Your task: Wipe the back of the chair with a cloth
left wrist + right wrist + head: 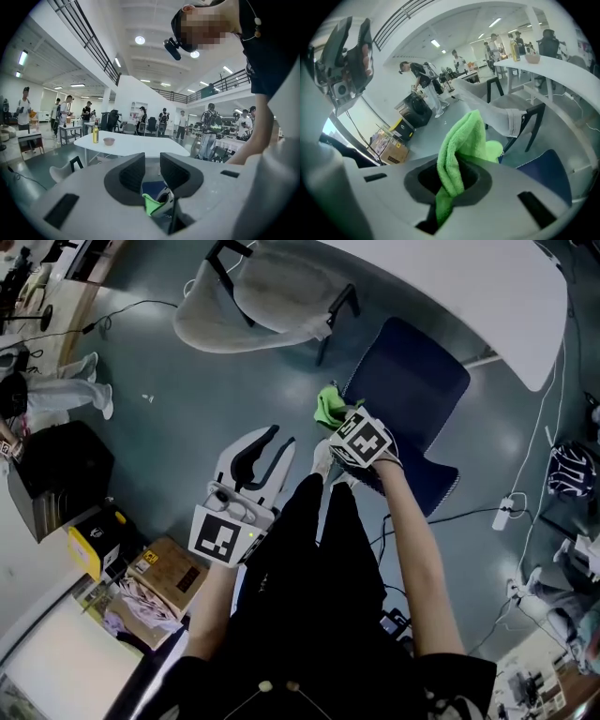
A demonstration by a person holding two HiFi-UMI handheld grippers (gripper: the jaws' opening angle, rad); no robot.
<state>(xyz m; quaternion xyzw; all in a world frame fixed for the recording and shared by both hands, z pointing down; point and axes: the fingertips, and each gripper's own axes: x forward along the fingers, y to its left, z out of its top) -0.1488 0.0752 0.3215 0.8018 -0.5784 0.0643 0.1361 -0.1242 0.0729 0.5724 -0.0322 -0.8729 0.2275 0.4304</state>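
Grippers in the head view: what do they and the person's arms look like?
Both the left gripper and the right gripper have white moulded bodies with black-lined fingers. Each carries a cube with black-and-white square markers. The person wears a black short-sleeved top, and the forearms are bare.

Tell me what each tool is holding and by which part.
The right tool is shut on the green cloth, pinching a bunched fold with the rest sticking out past the jaws. The left tool holds nothing; its jaws stand apart.
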